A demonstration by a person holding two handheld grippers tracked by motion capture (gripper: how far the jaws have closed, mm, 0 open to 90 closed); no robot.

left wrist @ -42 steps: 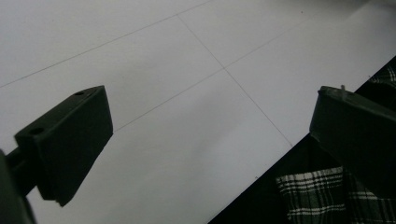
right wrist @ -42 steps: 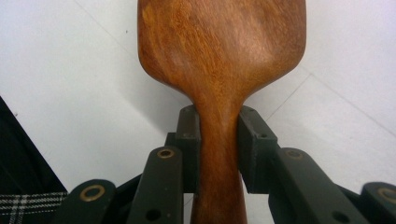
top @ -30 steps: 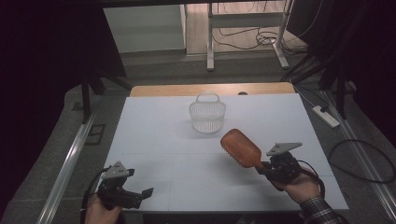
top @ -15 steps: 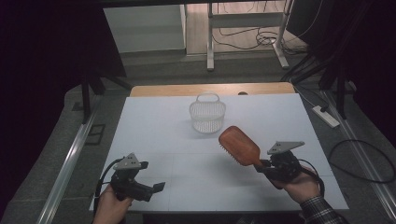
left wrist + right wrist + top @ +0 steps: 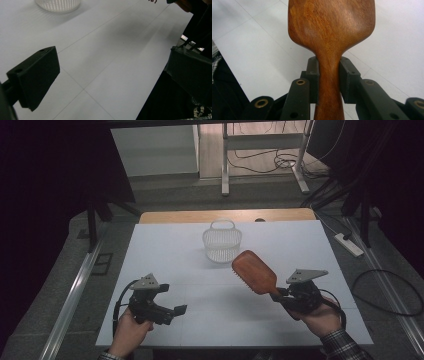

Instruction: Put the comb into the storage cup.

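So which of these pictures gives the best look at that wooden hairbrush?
The high view: the whole hairbrush shows, bristles at its edge, lifted over the table near the basket. The right gripper view shows its wooden back and the handle clamped between the right gripper. The left gripper view catches a brown sliver, top right.

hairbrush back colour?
Reddish-brown wood grain on the wooden paddle hairbrush; clearest in the right gripper view.

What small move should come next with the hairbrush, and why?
Probably carry the hairbrush a little forward toward the white basket. The right gripper is clamped on its handle, the head is lifted off the table, and the basket stands just beyond it. The left gripper is open with nothing between its jaws, so it need not act yet.
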